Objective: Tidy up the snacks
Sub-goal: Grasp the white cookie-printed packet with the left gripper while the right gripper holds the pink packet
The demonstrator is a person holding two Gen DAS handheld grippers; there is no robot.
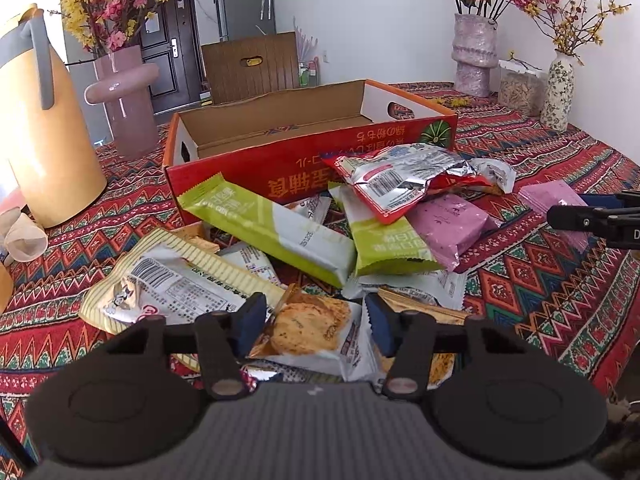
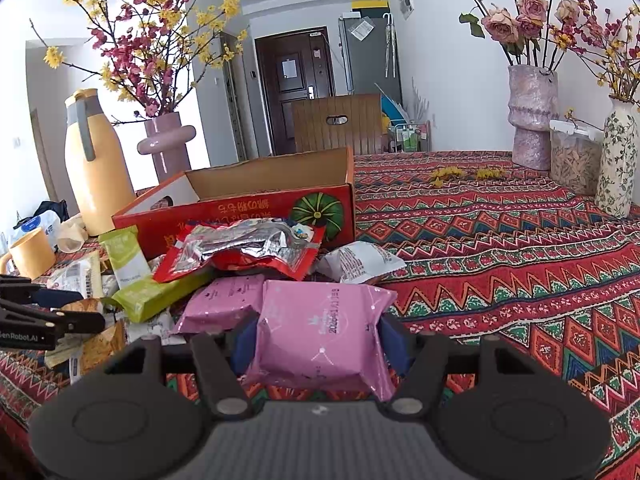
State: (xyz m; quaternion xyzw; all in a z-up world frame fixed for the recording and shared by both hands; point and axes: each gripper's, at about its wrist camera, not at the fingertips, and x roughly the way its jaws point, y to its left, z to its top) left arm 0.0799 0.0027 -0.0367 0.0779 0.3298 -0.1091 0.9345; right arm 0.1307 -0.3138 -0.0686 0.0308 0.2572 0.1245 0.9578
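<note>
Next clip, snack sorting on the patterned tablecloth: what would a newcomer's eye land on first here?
First, the jumble of snack packets heaped mid-table on the red patterned tablecloth, right in front of the open, empty red cardboard box. Next, the pink packet gripped in the right gripper, and the left gripper straddling a biscuit packet. Flower vases line the table's edges.
</note>
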